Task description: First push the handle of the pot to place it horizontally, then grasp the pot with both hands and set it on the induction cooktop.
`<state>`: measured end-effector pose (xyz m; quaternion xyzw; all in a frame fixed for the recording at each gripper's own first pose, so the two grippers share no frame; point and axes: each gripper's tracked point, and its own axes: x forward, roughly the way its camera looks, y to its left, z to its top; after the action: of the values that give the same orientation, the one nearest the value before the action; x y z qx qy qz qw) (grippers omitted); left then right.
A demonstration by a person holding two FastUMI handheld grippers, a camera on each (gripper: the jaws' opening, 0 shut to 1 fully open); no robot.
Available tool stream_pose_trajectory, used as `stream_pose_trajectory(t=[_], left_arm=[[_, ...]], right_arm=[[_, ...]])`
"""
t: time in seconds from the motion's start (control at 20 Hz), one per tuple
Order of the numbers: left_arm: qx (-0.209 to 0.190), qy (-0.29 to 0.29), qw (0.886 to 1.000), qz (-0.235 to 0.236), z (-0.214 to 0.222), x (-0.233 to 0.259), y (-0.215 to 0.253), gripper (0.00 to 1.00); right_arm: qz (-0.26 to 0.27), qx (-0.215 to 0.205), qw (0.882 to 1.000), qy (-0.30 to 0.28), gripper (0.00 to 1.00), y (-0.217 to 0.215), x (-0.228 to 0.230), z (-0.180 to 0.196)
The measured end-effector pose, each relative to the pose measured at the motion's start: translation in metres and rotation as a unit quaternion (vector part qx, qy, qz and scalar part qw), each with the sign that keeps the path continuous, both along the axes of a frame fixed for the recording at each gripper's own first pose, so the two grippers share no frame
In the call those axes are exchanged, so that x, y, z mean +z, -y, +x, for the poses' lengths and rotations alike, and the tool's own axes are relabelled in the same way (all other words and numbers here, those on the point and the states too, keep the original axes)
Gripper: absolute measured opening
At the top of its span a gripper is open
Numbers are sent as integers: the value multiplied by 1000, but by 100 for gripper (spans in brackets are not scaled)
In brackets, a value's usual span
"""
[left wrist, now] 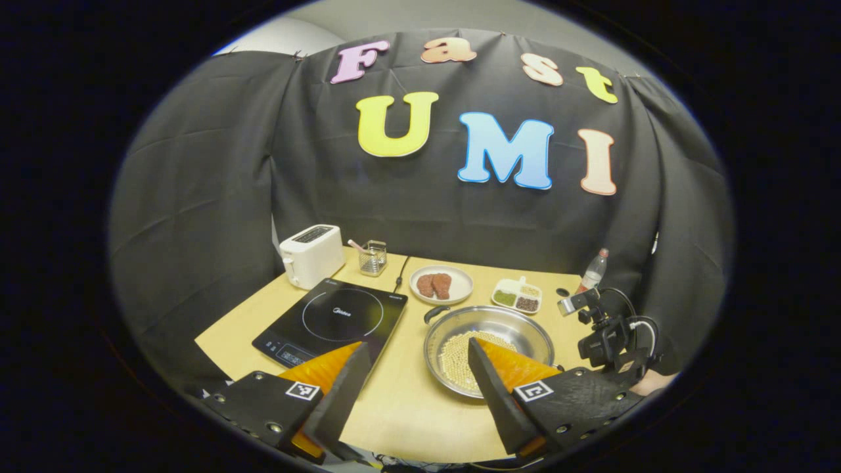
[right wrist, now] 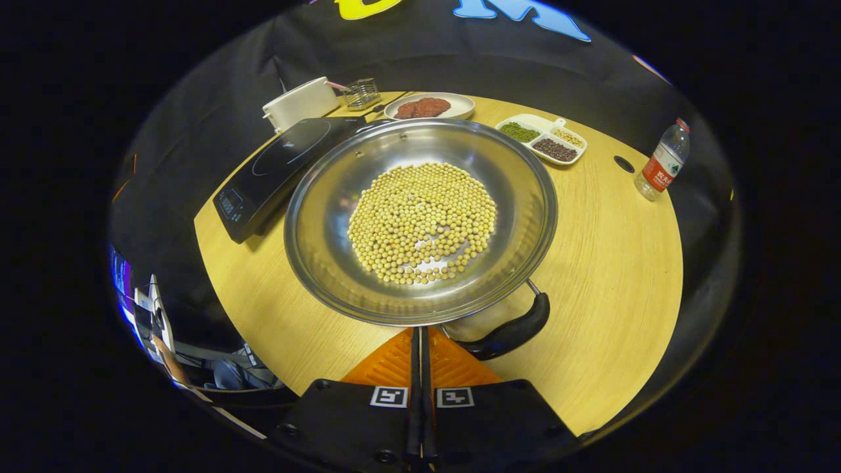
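Fingers: left gripper (left wrist: 415, 358) spread wide; right gripper (right wrist: 420, 336) pressed together beside pot handle (right wrist: 509, 332).
Pot (right wrist: 420, 220): on table, right of cooktop (left wrist: 332, 318).
Handling: rigid, probably slick steel; loose beans shift, so grip opposite handles.

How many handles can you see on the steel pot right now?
2: one black loop handle at the round steel pot's near rim by the right tool, another on its far rim.

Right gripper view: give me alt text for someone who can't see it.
The right gripper, fingers together, sits at the near rim of a steel pot of pale beans, beside its black handle. The induction cooktop lies left of the pot.
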<state>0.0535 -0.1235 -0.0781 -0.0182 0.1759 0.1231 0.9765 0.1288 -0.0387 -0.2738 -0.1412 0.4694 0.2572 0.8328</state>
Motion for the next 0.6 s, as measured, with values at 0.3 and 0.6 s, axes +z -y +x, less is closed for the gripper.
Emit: stream_pose_trajectory(t=[0.3, 0.6], left_arm=[[-9, -1, 1000, -8, 11, -4, -22, 91], [-8, -9, 1000, -11, 11, -15, -33, 91]], right_arm=[[-44, -18, 999, 25, 2, 28, 5, 28], [-46, -66, 997, 24, 2, 51, 6, 51]])
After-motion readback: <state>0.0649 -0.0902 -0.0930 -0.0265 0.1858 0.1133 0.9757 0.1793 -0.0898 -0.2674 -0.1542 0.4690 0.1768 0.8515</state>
